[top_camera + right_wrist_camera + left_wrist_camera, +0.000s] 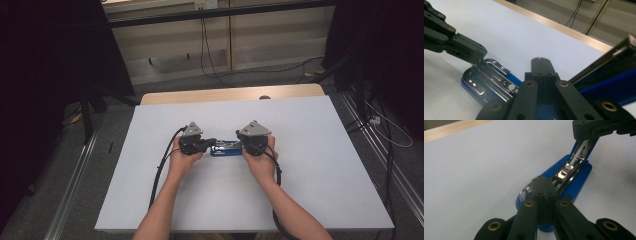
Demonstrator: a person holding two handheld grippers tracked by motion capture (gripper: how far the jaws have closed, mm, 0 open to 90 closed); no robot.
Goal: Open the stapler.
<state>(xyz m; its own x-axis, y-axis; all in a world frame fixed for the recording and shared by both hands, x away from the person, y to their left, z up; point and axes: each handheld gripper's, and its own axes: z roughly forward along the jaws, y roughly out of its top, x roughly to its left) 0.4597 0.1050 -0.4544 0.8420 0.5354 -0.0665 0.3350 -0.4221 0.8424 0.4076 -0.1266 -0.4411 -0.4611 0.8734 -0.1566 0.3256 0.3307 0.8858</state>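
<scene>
Both grippers (209, 143) (243, 146) closed, empty — tips on the opened blue stapler (226, 149); white table (310, 165) around.

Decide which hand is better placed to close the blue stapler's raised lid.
Right, probably: the right tongs sit beside the raised lid, while the left tongs rest at the far end of the staple channel.

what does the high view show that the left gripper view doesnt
High view alone: the person's left hand and right hand with forearms, the whole white table, the floor and cables beyond it. Left gripper view alone: close detail of the blue stapler, opened, its shiny metal staple channel exposed, with the left gripper jaws shut together over its near end. Both: the stapler, the right gripper at its far end, the white tabletop.
</scene>
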